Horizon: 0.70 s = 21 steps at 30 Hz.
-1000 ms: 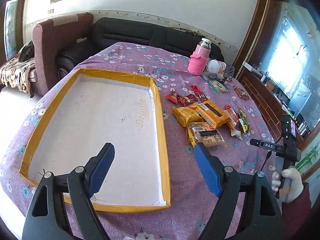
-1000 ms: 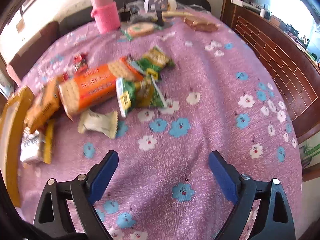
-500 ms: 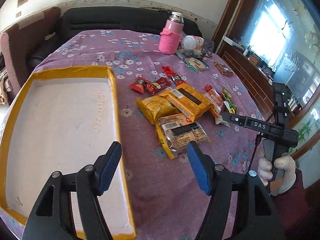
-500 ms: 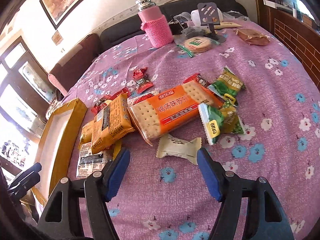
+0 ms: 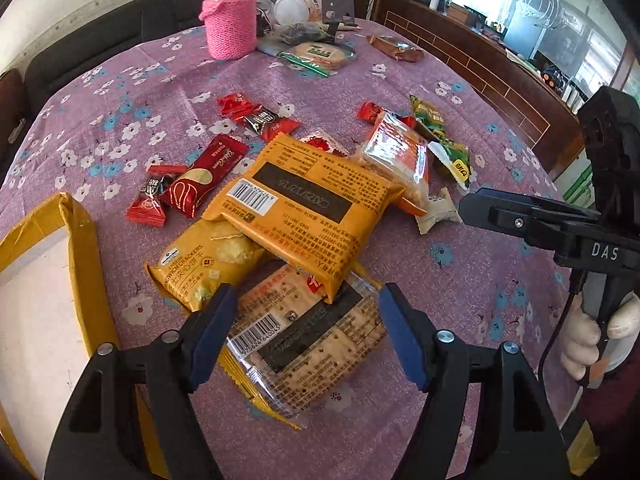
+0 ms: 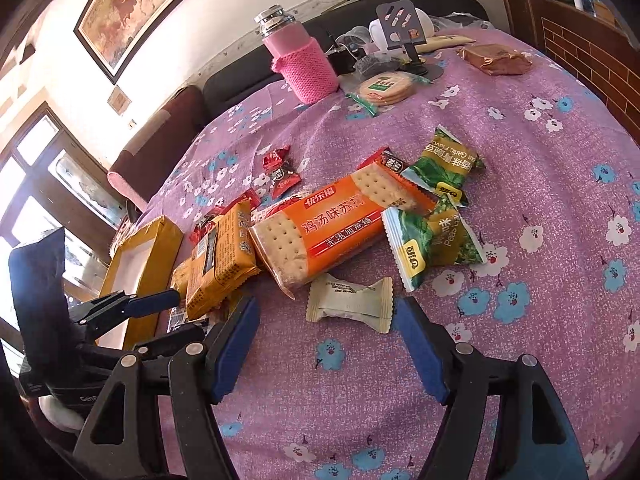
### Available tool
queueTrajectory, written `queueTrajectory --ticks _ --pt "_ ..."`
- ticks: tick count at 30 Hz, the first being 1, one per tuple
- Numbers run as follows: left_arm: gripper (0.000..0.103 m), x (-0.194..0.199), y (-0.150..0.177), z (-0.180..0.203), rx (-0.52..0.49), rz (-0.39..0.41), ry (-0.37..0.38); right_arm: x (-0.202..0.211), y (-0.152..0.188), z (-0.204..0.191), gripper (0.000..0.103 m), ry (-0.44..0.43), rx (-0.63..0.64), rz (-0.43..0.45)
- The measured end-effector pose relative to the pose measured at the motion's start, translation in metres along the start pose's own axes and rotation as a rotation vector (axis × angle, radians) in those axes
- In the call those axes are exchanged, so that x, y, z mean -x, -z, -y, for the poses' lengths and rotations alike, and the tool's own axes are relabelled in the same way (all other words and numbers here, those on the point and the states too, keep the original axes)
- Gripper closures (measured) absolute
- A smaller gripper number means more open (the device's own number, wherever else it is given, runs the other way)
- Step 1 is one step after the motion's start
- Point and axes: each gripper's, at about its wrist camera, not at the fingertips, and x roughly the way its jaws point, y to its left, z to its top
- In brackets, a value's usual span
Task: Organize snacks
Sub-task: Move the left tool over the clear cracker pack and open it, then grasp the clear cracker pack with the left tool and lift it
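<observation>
Advanced: left gripper [image 5: 306,334], jaws wide, empty, now straddling clear cracker packet [image 5: 308,344]; right gripper [image 6: 326,338], equally wide, empty, over white candy [image 6: 350,298].

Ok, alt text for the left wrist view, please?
The open left gripper hovers over a clear cracker pack, its blue pads either side. Orange snack packs and red sweets are scattered beyond on a purple floral tablecloth, with a yellow-rimmed tray at left.
</observation>
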Motion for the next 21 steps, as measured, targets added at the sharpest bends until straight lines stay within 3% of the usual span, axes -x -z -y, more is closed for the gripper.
queueTrajectory --ticks 7,10,12,16,21 --pt "0.027 0.011 0.013 0.033 -0.143 -0.069 0.079 0.005 0.0 0.004 0.029 -0.022 -0.011 0.009" --pt "0.027 0.025 0.007 0.037 -0.175 -0.014 0.056 0.005 0.003 0.005 0.029 -0.026 -0.013 0.007" --pt "0.027 0.024 -0.007 0.024 -0.147 0.01 0.034 0.007 0.005 0.005 0.029 -0.028 -0.015 0.01" --pt "0.027 -0.005 -0.021 0.001 -0.096 -0.054 0.032 0.012 0.007 0.007 0.029 -0.036 -0.026 0.02" --pt "0.027 -0.019 -0.016 -0.001 -0.074 -0.109 0.132 0.018 0.006 0.011 0.029 -0.042 -0.028 0.028"
